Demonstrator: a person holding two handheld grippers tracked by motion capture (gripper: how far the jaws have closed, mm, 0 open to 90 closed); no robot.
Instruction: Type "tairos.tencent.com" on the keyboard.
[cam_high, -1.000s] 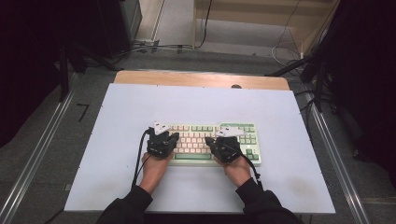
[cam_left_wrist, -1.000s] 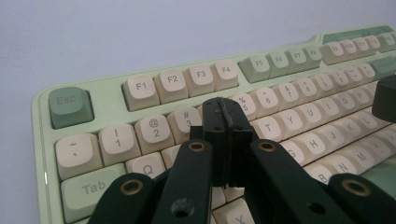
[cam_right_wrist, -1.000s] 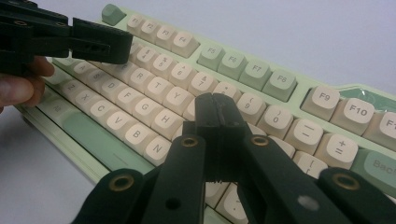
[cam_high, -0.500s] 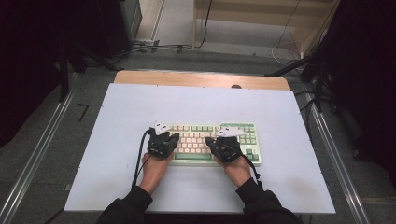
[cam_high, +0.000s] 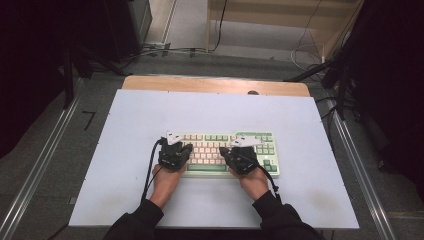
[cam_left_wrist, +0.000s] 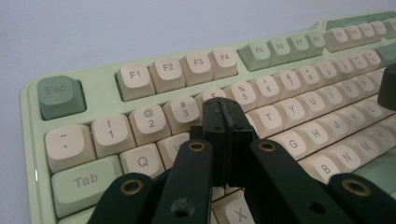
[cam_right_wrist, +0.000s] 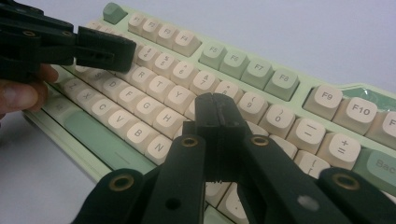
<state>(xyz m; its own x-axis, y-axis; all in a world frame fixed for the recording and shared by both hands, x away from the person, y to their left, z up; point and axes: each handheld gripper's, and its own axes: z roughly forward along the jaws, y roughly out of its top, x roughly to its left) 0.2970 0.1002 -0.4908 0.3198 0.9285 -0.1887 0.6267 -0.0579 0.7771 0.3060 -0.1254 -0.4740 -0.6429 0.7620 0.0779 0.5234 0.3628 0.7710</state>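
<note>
A pale green keyboard (cam_high: 220, 151) with cream and green keys lies on the white table top, near the front. My left gripper (cam_high: 174, 149) hovers over its left half, jaws shut with nothing between them; in the left gripper view the closed tips (cam_left_wrist: 226, 122) sit above the keyboard (cam_left_wrist: 140, 107) near the number row. My right gripper (cam_high: 241, 152) hovers over the right half, jaws also shut and empty; its tips (cam_right_wrist: 218, 112) stand over the keyboard (cam_right_wrist: 261, 84) below the 9 and 0 keys. The left gripper (cam_right_wrist: 100, 49) reaches in at the upper left of that view.
The white board (cam_high: 150, 115) covers a wooden table (cam_high: 215, 85). Metal rails (cam_high: 40, 165) run along both sides. Cables and dark equipment (cam_high: 165, 50) lie on the floor behind. Open white surface surrounds the keyboard.
</note>
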